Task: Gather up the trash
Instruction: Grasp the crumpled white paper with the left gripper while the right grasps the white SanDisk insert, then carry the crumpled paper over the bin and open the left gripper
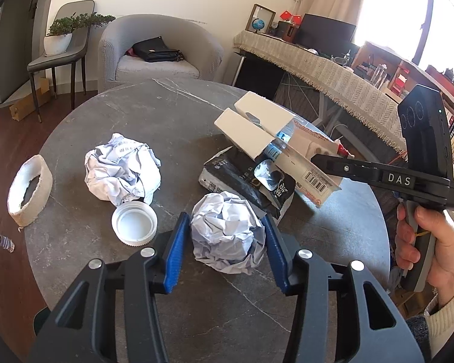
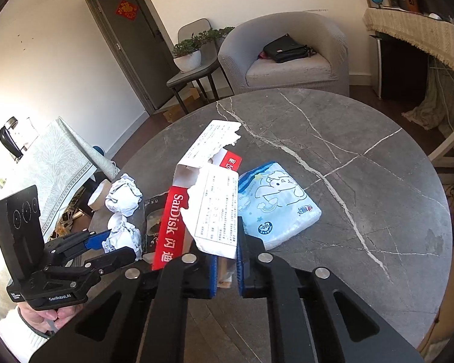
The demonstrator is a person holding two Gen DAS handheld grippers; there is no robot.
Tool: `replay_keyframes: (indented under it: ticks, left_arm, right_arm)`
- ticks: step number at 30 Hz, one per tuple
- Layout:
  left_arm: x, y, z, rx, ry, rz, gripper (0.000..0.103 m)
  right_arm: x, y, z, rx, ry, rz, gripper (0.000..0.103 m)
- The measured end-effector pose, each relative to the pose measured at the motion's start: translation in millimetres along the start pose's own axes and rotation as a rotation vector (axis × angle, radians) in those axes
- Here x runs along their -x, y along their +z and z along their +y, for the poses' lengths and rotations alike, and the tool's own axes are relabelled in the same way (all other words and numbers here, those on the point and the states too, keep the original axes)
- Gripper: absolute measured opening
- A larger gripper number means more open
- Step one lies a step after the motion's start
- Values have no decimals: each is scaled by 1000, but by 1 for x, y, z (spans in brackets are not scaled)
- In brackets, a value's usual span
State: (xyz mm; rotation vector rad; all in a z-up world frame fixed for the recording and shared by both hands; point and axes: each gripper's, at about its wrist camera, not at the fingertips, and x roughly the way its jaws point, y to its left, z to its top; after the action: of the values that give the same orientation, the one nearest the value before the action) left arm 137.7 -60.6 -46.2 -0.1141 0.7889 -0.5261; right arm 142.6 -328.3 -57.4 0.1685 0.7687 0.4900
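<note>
A crumpled white paper ball lies on the round grey marble table. My left gripper has its blue pads against both sides of the ball. The right wrist view shows the same gripper low on the left, around the ball. My right gripper is shut on a torn white and red SanDisk carton, which sticks up off the table. In the left wrist view the carton hangs at the tip of the right gripper.
A second crumpled paper, a white jar lid, a white ring and a black packet lie on the table, as does a blue tissue pack. A grey armchair stands behind, with a cloth-covered desk on the right.
</note>
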Motion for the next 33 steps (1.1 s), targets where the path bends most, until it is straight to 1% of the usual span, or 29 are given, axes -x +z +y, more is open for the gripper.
replay_keyframes:
  ticks: [2,8,13,19,24,33]
  left_arm:
    - [2,0,-2,-2,4,-3,50]
    - [18,1,-7,4,10,-32,50]
    - [29,-4,-8,0,18,-34,50]
    - [49,-5,-2,19,24,-65,50]
    - [70,-9,10,39,45,-84,50]
    - [100,-16,38,81,109,-97,50]
  right_arm:
    - [5,1,4,19,-8,-9,2]
    - [15,-3,12,42,-28,1,0]
    - [30,-1,24,69,-34,-26,0]
    - [44,2,49,104,-13,-64,0]
    - [41,3,73,135,10,-58,0]
    - [26,-2,116,189,58,-31,0]
